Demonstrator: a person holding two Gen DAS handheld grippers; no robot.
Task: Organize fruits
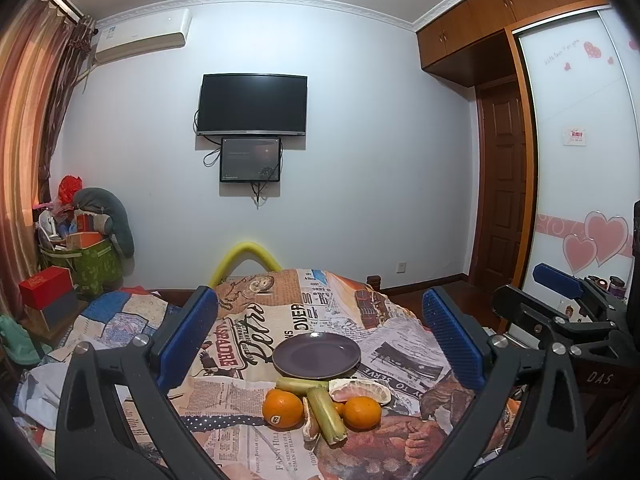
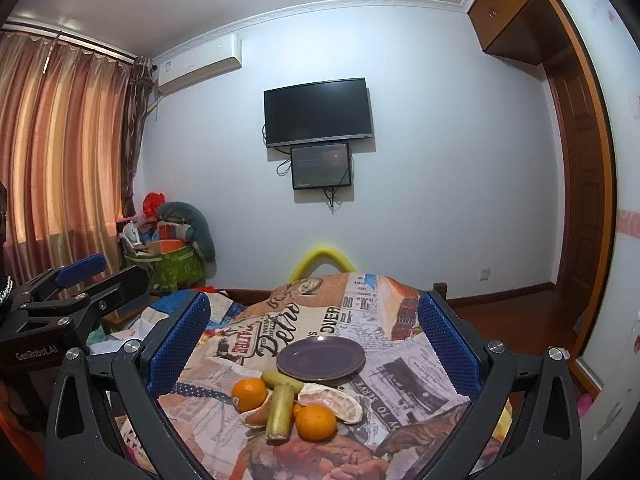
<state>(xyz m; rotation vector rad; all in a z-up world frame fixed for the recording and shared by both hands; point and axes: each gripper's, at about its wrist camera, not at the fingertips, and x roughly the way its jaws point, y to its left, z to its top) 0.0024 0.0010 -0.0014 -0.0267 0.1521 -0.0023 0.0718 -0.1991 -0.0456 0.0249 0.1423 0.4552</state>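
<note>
A dark purple plate (image 1: 316, 354) (image 2: 321, 358) lies empty on a newspaper-print cloth (image 1: 248, 444). Just in front of it is a pile of fruit: two oranges (image 1: 282, 408) (image 1: 362, 412) (image 2: 249, 394) (image 2: 316, 422), two green sugarcane pieces (image 1: 326, 414) (image 1: 300, 385) (image 2: 280, 410), a peeled pomelo segment (image 1: 360, 392) (image 2: 334, 400) and peeled tangerine pieces (image 1: 310, 424) (image 2: 256, 414). My left gripper (image 1: 320, 344) is open and empty, hovering short of the pile. My right gripper (image 2: 314, 344) is open and empty, likewise short of the pile. Each gripper shows at the edge of the other's view.
The cloth covers a raised surface over a bed with a patchwork quilt (image 1: 116, 316). A yellow foam arch (image 1: 246, 256) rises behind it. A green bin of clutter (image 1: 96, 260) and a red box (image 1: 46, 286) stand at the left. A wardrobe (image 1: 580, 160) is on the right.
</note>
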